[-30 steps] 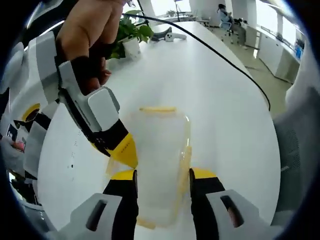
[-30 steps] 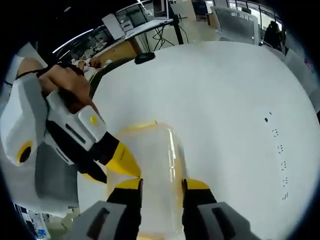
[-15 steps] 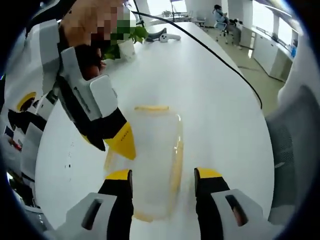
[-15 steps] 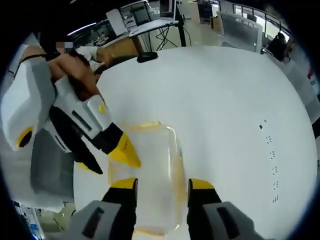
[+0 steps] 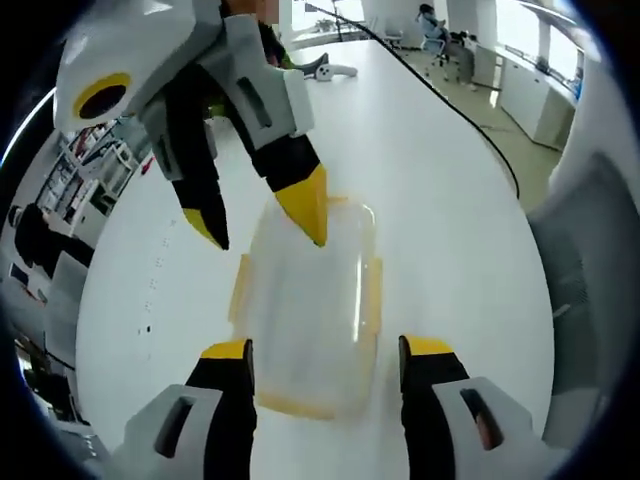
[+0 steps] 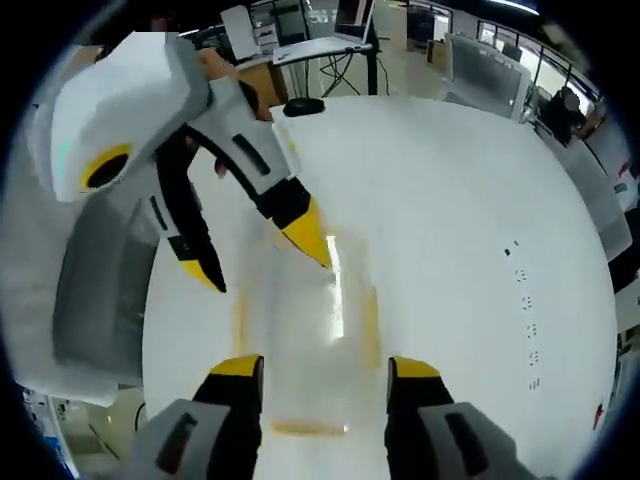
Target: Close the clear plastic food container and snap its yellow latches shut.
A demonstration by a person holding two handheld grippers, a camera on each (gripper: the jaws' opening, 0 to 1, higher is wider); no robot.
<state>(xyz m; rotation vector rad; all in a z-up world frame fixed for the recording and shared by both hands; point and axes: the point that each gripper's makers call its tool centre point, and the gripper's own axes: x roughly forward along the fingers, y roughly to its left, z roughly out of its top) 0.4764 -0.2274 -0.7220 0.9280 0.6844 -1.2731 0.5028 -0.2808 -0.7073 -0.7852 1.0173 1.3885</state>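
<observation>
Both your tools, left tool (image 5: 323, 350) and right tool (image 6: 325, 365), have backed off and now stand released w/ jaws spread clear of the container (image 5: 308, 312), which sits lid-on on the desk (image 5: 450, 230), yellow latches (image 5: 372, 296) apparently down, so closing looks near complete.

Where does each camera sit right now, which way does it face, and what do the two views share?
Left gripper view: rides the left hand-held gripper, looking down at the clear container on the white table; its open jaws rise below.
Right gripper view: rides the right hand-held gripper, facing the container from the opposite end; open jaws below.
Shared: container, table, and each other's gripper hovering open over the far end.
</observation>
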